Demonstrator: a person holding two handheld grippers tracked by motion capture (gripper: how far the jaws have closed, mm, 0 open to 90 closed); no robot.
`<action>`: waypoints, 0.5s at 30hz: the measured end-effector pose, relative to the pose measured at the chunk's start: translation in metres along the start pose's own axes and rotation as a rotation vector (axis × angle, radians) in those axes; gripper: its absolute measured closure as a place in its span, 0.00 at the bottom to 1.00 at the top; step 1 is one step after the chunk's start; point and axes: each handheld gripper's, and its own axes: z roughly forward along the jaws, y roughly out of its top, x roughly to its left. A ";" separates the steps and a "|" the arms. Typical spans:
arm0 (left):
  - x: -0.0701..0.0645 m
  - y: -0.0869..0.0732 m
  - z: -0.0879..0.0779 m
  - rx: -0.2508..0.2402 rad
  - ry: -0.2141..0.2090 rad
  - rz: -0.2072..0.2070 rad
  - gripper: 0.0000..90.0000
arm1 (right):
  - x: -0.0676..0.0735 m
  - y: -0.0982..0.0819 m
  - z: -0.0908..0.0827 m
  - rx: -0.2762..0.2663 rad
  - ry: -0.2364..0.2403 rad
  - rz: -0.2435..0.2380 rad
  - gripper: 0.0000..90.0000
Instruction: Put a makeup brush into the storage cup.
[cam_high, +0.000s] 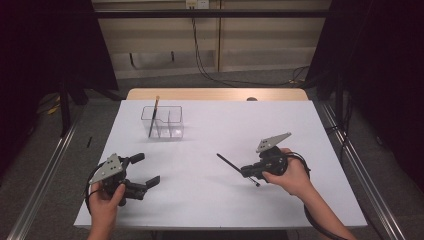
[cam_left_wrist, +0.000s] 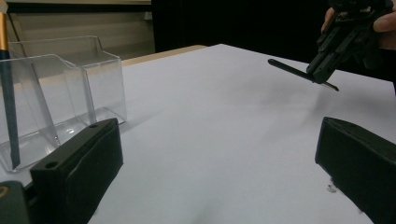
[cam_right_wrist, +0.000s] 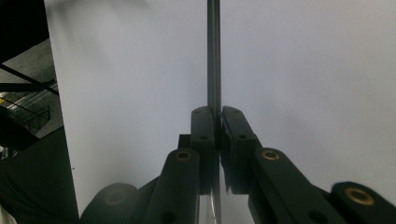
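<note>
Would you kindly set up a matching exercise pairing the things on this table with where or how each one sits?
Things:
1. left tongs
2. right tongs
3. dark pen
4. clear organizer

States:
A. clamped between shut jaws, off the table
B. open, holding nothing
C. stands at the table's far left with a gold-topped pencil upright inside
D. shut on a thin rod

Pairs: 1-B, 2-D, 3-A, 4-C

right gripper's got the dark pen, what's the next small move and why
Probably carry the pen up and left toward the clear organizer. The right gripper is shut on it above the bare white table, and a pencil stands in the organizer's left compartment. The left gripper sits open, holding nothing.
</note>
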 end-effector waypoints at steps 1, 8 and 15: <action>0.000 0.000 0.000 0.002 0.000 0.002 0.01 | 0.001 0.000 0.001 0.003 0.004 -0.001 0.94; -0.001 -0.001 0.002 0.016 -0.007 0.003 0.01 | 0.007 0.000 0.009 0.001 0.038 -0.017 0.94; -0.003 -0.001 0.005 0.031 -0.017 0.001 0.01 | 0.009 -0.001 0.015 0.012 0.050 -0.035 0.94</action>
